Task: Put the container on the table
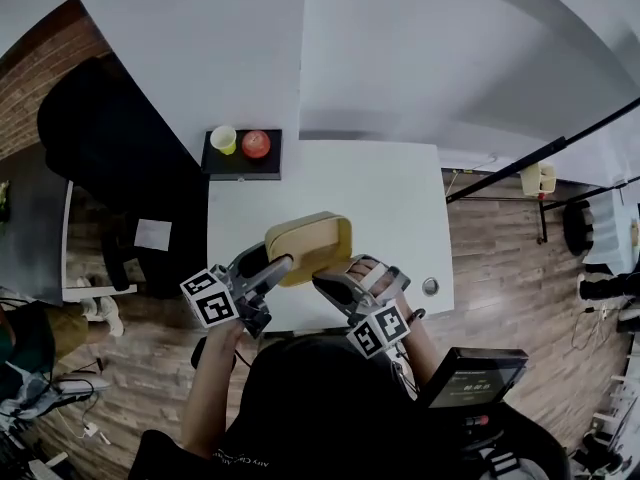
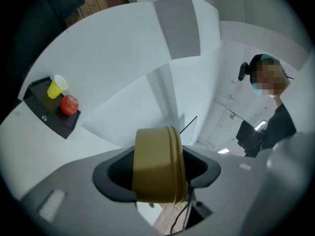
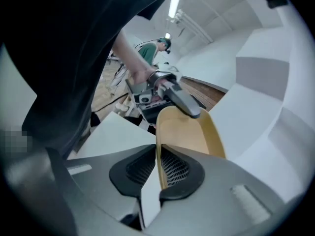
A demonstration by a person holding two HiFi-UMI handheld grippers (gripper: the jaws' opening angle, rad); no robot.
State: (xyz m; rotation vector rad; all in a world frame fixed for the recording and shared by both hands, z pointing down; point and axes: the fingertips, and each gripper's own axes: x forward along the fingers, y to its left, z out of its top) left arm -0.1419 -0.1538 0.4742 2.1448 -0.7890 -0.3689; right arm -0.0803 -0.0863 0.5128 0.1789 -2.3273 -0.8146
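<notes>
A tan, lidless container [image 1: 308, 245] is over the near part of the white table [image 1: 390, 198]; I cannot tell whether it rests on it. My right gripper [image 1: 325, 283] is shut on its near wall: in the right gripper view the thin rim [image 3: 158, 156] is pinched between the pads, one inside and one outside. My left gripper [image 1: 280, 265] is at the container's left end. In the left gripper view the container [image 2: 157, 166] fills the gap between the wide jaws, and I see no pad pressing on it. A left finger [image 3: 183, 100] lies over the far rim.
A black tray [image 1: 242, 160] at the table's far left corner holds a yellow cup [image 1: 223, 139] and a red apple [image 1: 256, 144]. A small round fitting [image 1: 430, 287] is near the right edge. A black chair [image 1: 100, 138] stands left of the table. A person [image 2: 268, 107] stands beyond.
</notes>
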